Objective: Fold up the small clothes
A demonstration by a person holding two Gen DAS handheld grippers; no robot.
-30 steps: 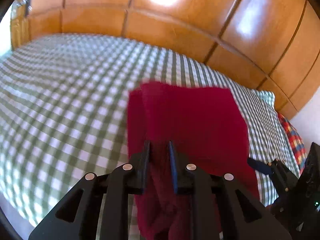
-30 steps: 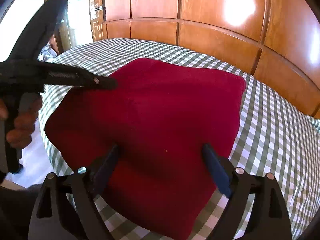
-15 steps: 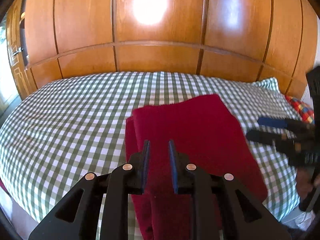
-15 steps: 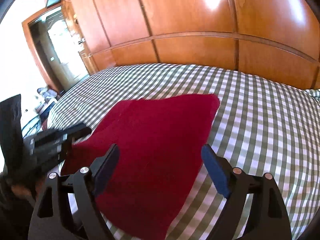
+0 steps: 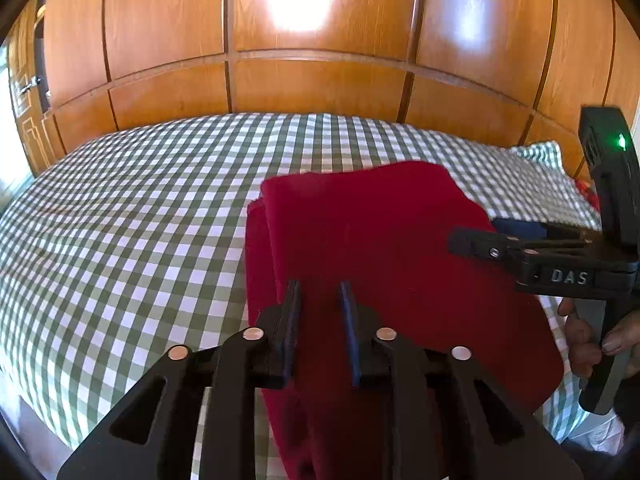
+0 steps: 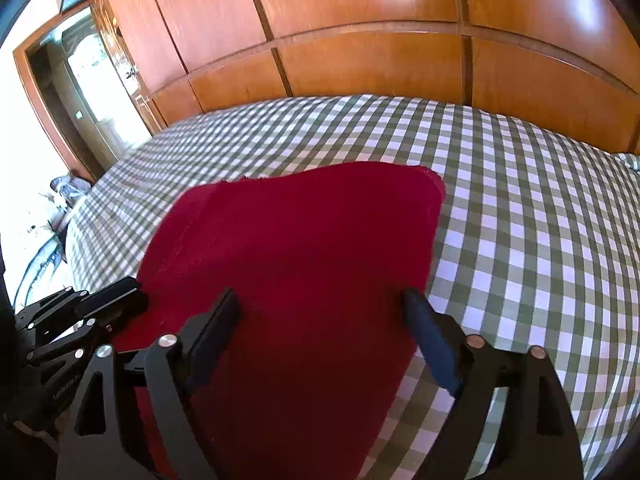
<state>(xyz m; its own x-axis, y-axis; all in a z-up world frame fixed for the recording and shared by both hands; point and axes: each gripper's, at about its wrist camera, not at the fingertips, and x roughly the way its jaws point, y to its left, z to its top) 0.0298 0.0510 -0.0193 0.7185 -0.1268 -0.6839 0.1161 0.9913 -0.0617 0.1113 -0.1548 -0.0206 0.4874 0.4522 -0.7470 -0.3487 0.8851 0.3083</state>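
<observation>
A dark red cloth [image 5: 372, 236] lies folded on the green-and-white checked bed, its near edge hanging over the bed's front; it also shows in the right wrist view [image 6: 296, 240]. My left gripper [image 5: 320, 300] hovers over the cloth's near left part with a narrow gap between the jaws and nothing in it. My right gripper [image 6: 320, 308] is wide open above the cloth's near edge, holding nothing. The right gripper shows at the right of the left wrist view [image 5: 476, 240]; the left gripper shows at the lower left of the right wrist view [image 6: 124, 300].
The checked bedspread [image 5: 132, 216] covers the whole bed. A wooden panelled wall [image 5: 320, 80] stands behind it. A checked pillow [image 5: 540, 152] lies at the far right. A doorway [image 6: 76, 92] opens at the left.
Both grippers have pulled back and swung to face the wall. The left jaws have opened slightly. The cloth now lies flat and folded on the bed.
</observation>
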